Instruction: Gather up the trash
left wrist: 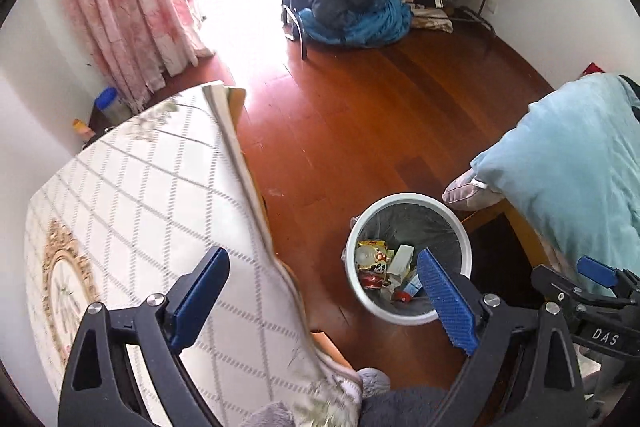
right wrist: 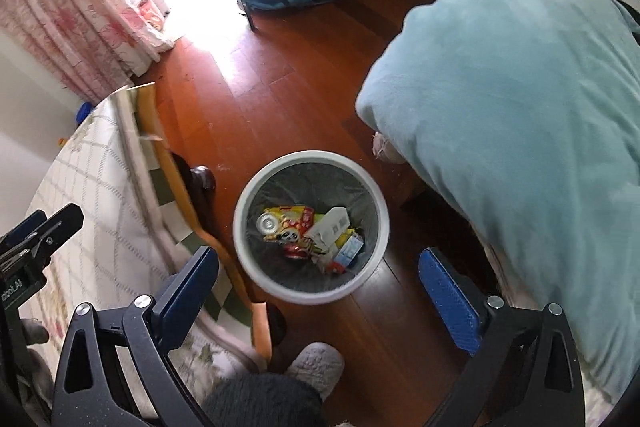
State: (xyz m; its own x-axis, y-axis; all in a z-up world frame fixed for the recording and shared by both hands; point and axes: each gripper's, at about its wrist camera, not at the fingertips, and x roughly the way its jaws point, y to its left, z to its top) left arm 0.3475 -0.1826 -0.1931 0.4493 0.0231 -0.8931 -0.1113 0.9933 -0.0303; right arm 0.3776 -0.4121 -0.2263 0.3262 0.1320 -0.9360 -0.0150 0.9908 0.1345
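A white round trash bin (left wrist: pixel 360 227) with a dark liner stands on the wooden floor; it also shows in the right wrist view (right wrist: pixel 256 183). Inside lie snack wrappers (right wrist: pixel 294 223), a crushed can (right wrist: pixel 269 223), a white carton (right wrist: pixel 330 225) and other packaging. My left gripper (left wrist: pixel 324 299) is open and empty, held above the table edge and the bin. My right gripper (right wrist: pixel 320 295) is open and empty, just above the near side of the bin. The right gripper also shows at the right edge of the left wrist view (left wrist: pixel 592 283).
A table with a cream diamond-pattern cloth (left wrist: pixel 140 207) stands left of the bin. A light blue blanket (right wrist: pixel 520 127) lies over furniture on the right. A pile of dark and blue clothes (left wrist: pixel 352 15), a clothes rack and pink curtains (left wrist: pixel 128 7) stand at the far side. A grey slipper (right wrist: pixel 316 367) is near the bottom.
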